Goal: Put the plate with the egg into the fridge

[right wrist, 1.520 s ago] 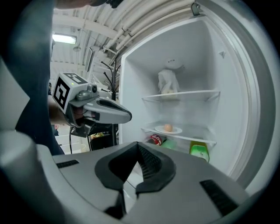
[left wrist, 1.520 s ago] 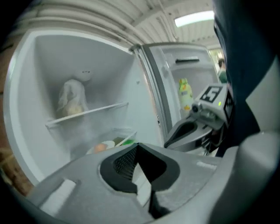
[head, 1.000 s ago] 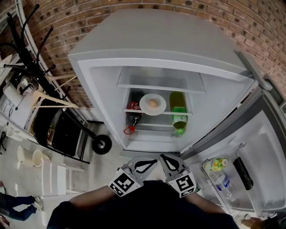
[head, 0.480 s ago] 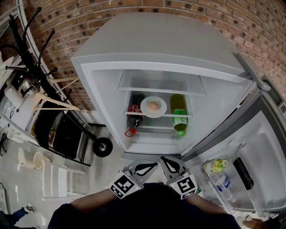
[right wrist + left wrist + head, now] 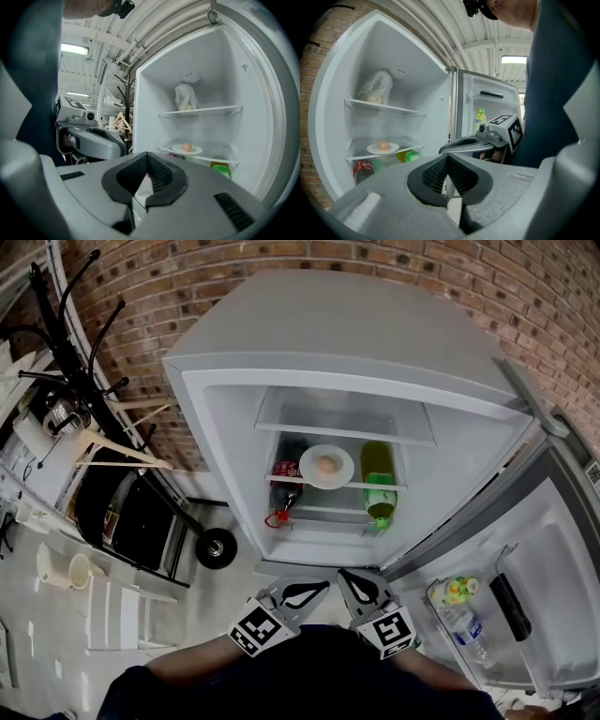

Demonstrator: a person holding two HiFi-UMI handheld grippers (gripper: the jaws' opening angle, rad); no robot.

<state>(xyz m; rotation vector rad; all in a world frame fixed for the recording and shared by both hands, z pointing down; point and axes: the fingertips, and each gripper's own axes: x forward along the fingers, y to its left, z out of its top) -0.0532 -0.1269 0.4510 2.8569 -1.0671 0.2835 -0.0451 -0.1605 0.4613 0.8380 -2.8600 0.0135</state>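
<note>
Two grippers side by side, nearest: left gripper (image 5: 317, 586) and right gripper (image 5: 347, 577), both clenched, nothing between jaws. Door (image 5: 562, 559) rack: two bottles (image 5: 456, 588). Open fridge (image 5: 225, 456): one plate (image 5: 343, 472) with one egg (image 5: 325, 464) on the middle shelf. Beneath: red-labelled bottle (image 5: 283, 486), green bottle (image 5: 378, 486). Top shelf: one white bag (image 5: 377, 86).

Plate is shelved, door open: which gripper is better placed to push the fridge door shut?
Right, probably. The open door stands nearer the right gripper; the left gripper would have to reach across it. Both are shut and empty, and the plate rests on the shelf.
</note>
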